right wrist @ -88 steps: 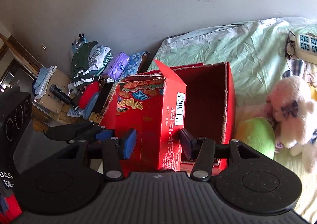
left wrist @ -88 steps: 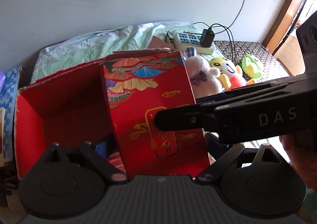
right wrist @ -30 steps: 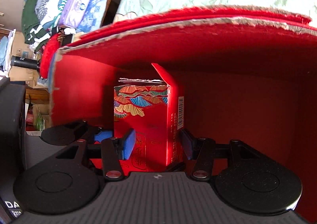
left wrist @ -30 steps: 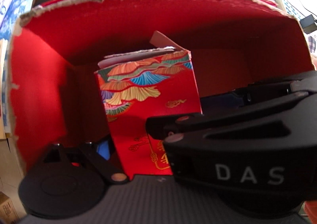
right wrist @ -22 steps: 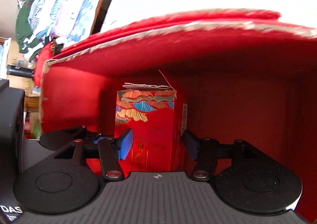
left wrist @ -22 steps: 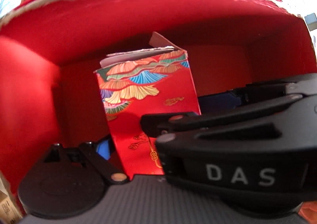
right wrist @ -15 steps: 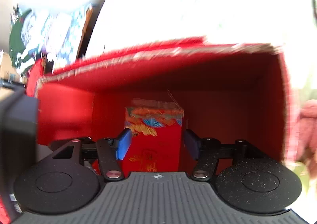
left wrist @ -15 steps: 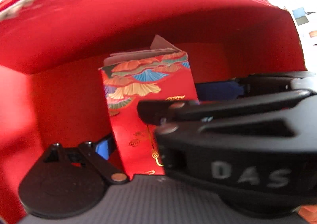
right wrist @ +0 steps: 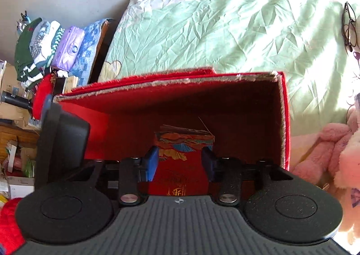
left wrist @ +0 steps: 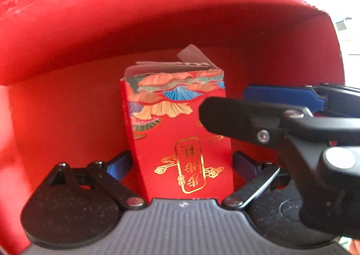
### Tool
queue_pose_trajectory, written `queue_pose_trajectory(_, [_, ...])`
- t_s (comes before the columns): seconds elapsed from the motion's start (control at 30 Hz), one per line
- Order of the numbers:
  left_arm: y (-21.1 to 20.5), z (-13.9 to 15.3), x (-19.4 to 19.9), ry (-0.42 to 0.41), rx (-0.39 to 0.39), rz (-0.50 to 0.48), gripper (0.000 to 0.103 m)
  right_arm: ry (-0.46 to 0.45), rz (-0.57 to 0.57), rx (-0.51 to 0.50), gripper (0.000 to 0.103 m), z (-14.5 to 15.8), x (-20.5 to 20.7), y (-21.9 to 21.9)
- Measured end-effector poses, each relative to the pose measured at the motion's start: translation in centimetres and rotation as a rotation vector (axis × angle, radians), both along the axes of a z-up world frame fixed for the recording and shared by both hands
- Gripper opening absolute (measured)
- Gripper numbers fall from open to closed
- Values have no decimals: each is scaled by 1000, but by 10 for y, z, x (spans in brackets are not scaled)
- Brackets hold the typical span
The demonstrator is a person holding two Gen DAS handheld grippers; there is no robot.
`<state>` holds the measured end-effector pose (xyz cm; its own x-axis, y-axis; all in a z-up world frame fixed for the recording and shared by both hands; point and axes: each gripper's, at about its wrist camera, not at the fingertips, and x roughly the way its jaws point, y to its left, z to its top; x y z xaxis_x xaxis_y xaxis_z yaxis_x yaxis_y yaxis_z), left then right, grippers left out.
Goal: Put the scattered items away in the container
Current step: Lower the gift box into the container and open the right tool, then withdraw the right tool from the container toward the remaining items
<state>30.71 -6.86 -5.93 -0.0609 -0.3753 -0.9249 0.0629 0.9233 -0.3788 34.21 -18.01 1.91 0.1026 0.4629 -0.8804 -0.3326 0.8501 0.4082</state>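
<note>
Red container (right wrist: 284, 119): open-topped, set on a green sheet (right wrist: 225, 29).
Patterned carton (left wrist: 180, 142): stood upright inside.
Left gripper (left wrist: 182, 165): pads spread, clear of it.
Right gripper (right wrist: 180, 162): jaws closing, carton between.
Risk: withdrawal may snag and topple it.

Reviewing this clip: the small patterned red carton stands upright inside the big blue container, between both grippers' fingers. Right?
Not quite: the container is red, not blue, as the right wrist view shows. The small patterned carton does stand upright inside it, between both grippers' fingers.
</note>
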Motion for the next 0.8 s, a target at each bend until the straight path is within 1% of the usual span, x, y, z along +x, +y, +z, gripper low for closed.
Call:
queue_pose_trajectory(0.1, [1,0,1,9,-18,32,94,-21,-9,33,46,9,-4,1])
queue_pose_trajectory(0.17, [1,2,2,10,-32,46,94,-37,-24,66,50,19,-4,-1])
queue_pose_trajectory(0.2, [-1,3,2,6,-31,46,94,-47,-34,68,49,24,-4,-1])
queue_pose_trajectory(0.27, [-7,5,0,-7,-40,35,94,-80,-44,68,51,33,-4,-4])
queue_pose_trajectory(0.33, [-12,6,1,4,-74,39,94,-84,-55,100,50,40,-4,-11])
queue_pose_trajectory(0.43, [-20,7,3,2,-89,54,94,-102,-70,121,50,47,-5,-21])
queue_pose_trajectory(0.6, [-29,6,9,7,-116,66,94,-87,-84,137,50,44,-7,-28])
queue_pose_trajectory(0.73, [-26,5,11,4,-122,64,94,-75,-80,142,50,42,-9,-28])
queue_pose_trajectory(0.8, [-23,4,10,4,-122,66,96,-75,-78,132,50,40,-9,-27])
